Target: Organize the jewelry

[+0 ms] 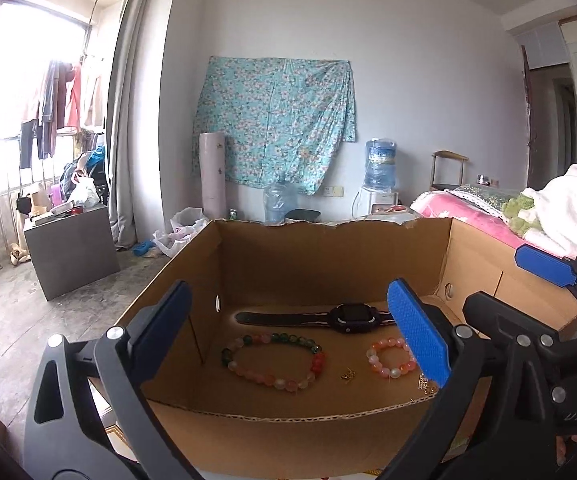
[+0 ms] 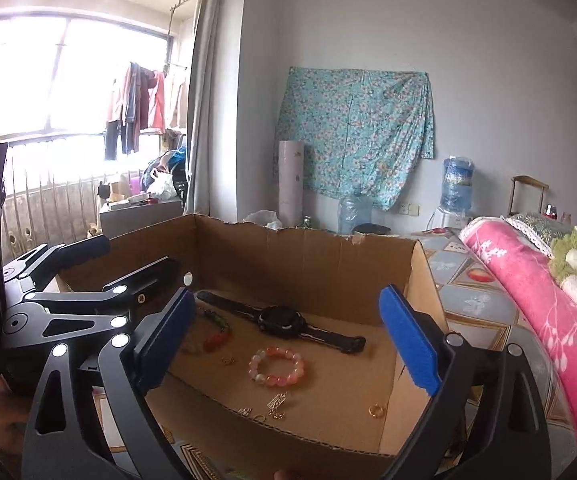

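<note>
Bracelets: large one (image 1: 273,361) and small one (image 1: 391,357) lay on box (image 1: 328,264) floor, beyond the jaws.
Watch (image 1: 348,317): behind them, flat.
Left gripper (image 1: 288,328): spread wide, empty.
Right gripper (image 2: 294,340): spread wide, empty, beside the left.

We hold both grippers side by side, each pointing forward and tipped slightly downward. Our left gripper (image 1: 292,332) has its jaws spread wide, the blue pads (image 1: 418,332) well apart with nothing pressed between them. Our right gripper (image 2: 296,338) stands just to its right, its jaws equally wide and its pads gripping nothing. In the left wrist view the right gripper's dark linkage crosses the near right corner; in the right wrist view the left gripper's linkage fills the near left. A fingertip (image 2: 288,475) shows at the near edge.
</note>
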Demonstrator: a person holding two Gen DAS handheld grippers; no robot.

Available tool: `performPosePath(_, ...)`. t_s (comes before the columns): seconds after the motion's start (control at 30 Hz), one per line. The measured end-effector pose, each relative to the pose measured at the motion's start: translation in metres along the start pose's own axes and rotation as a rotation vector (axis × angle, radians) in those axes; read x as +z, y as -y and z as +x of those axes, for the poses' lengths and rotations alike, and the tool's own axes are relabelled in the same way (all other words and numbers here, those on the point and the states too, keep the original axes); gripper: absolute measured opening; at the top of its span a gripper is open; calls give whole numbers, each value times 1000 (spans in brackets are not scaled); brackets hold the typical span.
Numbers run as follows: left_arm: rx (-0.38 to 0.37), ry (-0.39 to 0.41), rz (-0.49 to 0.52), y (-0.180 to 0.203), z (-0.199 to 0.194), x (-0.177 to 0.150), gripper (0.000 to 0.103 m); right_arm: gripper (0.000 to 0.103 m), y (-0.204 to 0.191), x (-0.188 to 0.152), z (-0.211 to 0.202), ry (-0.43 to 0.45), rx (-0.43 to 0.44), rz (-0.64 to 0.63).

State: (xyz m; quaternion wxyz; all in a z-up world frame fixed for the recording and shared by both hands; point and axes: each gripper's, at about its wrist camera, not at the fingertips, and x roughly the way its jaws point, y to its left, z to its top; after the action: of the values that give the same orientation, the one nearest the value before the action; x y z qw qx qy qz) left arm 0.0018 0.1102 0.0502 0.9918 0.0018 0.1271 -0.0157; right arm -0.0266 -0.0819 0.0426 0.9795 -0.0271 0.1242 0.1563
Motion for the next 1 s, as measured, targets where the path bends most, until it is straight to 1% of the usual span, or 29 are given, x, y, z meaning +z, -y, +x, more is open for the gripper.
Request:
performPosePath(0.27, -18, -7, 8, 2, 2, -1, 95, 91, 6, 0, 2, 0, 23, -3)
performPosePath(0.5, 1, -15, 0, 11, 19, 1, 95, 91, 11, 3, 10, -2, 17, -4)
performPosePath(0.6, -2, 7, -1, 9, 15, -3, 95, 92, 13, 4, 12, 0, 22, -4)
performPosePath(0.83, -18, 8, 5, 7, 9, -7, 95, 95, 21, 3, 16, 2, 37, -12)
performPosePath(1.0, -19, 7, 6, 8, 9, -7, 95, 95, 22, 3, 17, 2, 38, -12)
